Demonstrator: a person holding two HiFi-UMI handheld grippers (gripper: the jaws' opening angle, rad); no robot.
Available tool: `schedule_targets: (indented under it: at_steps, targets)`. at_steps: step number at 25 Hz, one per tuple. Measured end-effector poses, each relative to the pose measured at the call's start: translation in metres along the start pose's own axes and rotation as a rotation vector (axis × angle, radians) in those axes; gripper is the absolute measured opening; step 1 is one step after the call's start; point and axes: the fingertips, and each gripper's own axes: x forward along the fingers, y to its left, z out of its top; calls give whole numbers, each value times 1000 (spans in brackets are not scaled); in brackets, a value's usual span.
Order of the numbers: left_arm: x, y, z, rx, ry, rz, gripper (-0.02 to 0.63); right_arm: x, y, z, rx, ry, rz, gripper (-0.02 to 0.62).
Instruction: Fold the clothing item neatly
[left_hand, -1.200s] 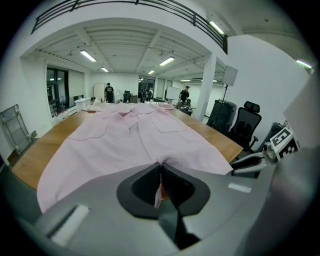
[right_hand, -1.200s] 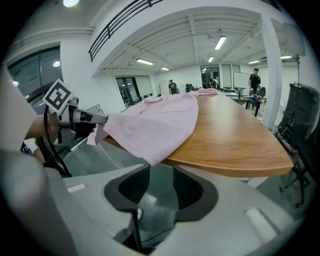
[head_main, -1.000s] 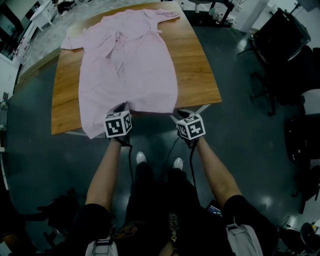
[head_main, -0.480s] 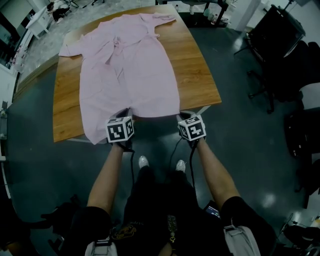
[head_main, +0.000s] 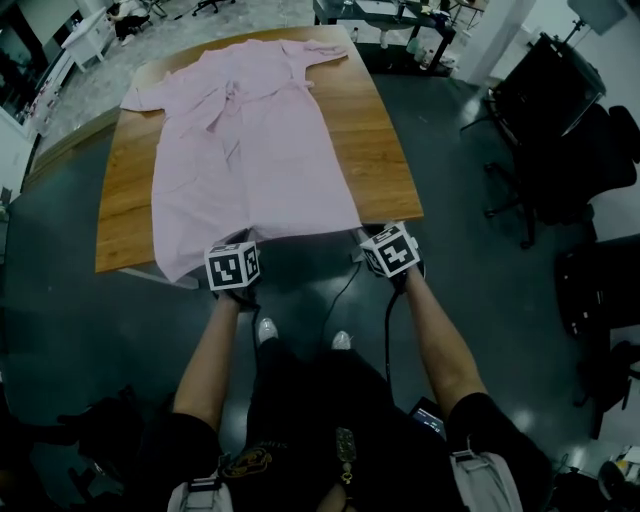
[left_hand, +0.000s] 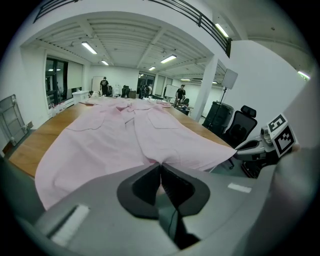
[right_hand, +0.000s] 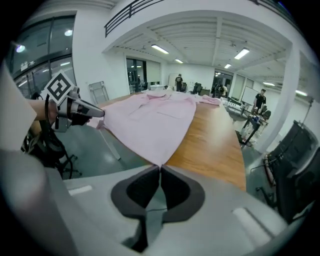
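The left claw (left_hand: 160, 165) and right claw (right_hand: 160, 167) pinch the dress (head_main: 250, 150) hem at the tabletop's (head_main: 385, 160) near edge; chairs (head_main: 570, 150) stand beside; gripper views catch people (left_hand: 104, 85) beyond it.

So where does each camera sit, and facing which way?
Head view: on the person's head, facing steeply down at the pink garment on the table; forearms, legs, left gripper, right gripper show.
Left gripper view: on that gripper, along its shut jaws pinching the garment; right gripper at right.
Right gripper view: likewise; left gripper at left.
All share the garment.
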Motion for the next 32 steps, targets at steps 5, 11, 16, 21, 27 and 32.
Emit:
schedule_targets:
  at_steps: [5,11,16,21,27,32]
  targets:
    - [2,-4,-17,-2,41,-3,14,0,-10,-4,-59,18,8,15]
    - [17,-3,-47,-1,129,25,14,8,-9,-25,-49,62,26,15]
    - [26,1,-79,-12,209,38,14,19,-2,-48,-34,120,41,15]
    - [28,6,-94,-9,242,41,14,25,7,-56,-35,139,55,15]
    - [32,13,-103,5,272,36,14,33,17,-73,9,167,62,15]
    - [32,13,-107,22,271,19,38,31,27,-82,23,149,115,53]
